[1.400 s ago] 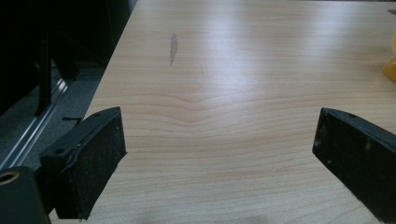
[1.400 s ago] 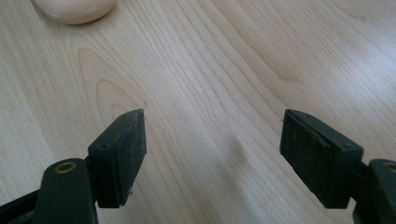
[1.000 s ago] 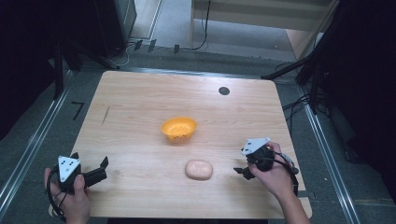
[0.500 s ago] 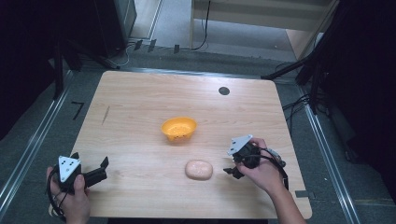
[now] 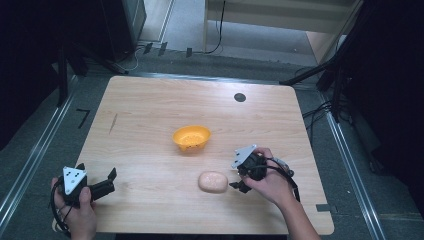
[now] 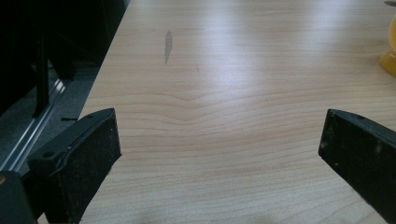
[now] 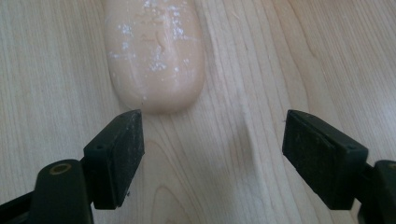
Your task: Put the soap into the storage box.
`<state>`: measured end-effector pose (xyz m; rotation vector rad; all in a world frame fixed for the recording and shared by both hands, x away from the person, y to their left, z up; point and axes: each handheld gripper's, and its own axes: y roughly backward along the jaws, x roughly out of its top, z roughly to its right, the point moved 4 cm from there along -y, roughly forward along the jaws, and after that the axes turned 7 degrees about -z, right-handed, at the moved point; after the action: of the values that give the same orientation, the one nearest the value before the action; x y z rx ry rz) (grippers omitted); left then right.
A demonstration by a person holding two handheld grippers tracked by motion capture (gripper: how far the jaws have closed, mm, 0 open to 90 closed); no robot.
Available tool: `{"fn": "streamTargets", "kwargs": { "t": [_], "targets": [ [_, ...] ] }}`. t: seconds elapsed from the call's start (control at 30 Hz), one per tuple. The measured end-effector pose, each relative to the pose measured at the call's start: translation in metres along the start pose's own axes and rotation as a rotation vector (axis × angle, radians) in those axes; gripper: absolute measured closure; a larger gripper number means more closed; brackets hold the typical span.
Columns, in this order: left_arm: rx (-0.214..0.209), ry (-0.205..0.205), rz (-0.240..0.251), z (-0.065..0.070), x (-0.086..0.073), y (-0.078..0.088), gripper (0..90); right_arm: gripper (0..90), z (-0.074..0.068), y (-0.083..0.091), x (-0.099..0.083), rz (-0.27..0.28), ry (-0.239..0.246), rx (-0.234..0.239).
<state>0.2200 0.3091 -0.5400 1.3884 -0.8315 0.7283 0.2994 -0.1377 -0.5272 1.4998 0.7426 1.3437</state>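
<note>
Closing in on the pale bread roll (image 5: pixel 212 181), the right tool (image 5: pixel 238 185) sits just beside the roll's right end in the high view, jaws parted and not touching it. Those jaws have just been opening, and nothing lies between them: from the right gripper view, bare wood shows in the gap, while the roll (image 7: pixel 156 51) lies just ahead, its rounded end close to the left jaw's tip but off to that side. White specks dot the roll's smooth top. The roll rests flat on the counter (image 5: pixel 150 125), toward the near edge and a little right of centre.

Over at the near left corner, the left tool (image 5: pixel 110 177) is held low in the person's left hand (image 5: pixel 77 210), jaws spread wide, nothing in them. The left gripper view looks along bare counter between those jaws, with a grey smudge (image 6: pixel 168 44) on the wood farther off.

An orange bowl (image 5: pixel 191 138) stands upright mid-counter, beyond the roll and apart from it; its edge (image 6: pixel 388 58) peeks in at the far right of the left gripper view. The right hand (image 5: pixel 272 182) wraps its tool from the near right.
</note>
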Motion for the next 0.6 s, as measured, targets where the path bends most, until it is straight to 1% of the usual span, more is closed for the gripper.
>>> {"fn": "streamTargets", "kwargs": {
  "t": [0.23, 0.27, 0.43, 0.5, 0.53, 0.6],
  "targets": [
    [-0.004, 0.002, -0.001, 0.000, 0.000, 0.000, 0.0, 21.0, -0.004, -0.005, 0.013, -0.001, 0.030, 0.020],
    [-0.005, 0.002, -0.001, 0.000, 0.000, 0.000, 0.0, 21.0, -0.005, -0.006, 0.015, -0.003, 0.026, 0.027],
    [-0.006, 0.001, -0.002, -0.001, 0.000, 0.000, 0.0, 20.9, -0.010, -0.010, 0.022, -0.006, 0.045, 0.048],
    [-0.006, 0.000, -0.002, 0.000, 0.000, 0.000, 0.0, 20.8, -0.011, -0.011, 0.025, 0.002, 0.057, 0.051],
    [-0.006, 0.000, -0.002, 0.000, 0.000, 0.000, 0.0, 20.9, -0.012, -0.011, 0.025, -0.005, 0.051, 0.052],
    [-0.006, 0.003, -0.002, 0.000, 0.000, 0.000, 0.0, 20.8, -0.014, -0.012, 0.026, -0.002, 0.050, 0.064]
  ]
}}
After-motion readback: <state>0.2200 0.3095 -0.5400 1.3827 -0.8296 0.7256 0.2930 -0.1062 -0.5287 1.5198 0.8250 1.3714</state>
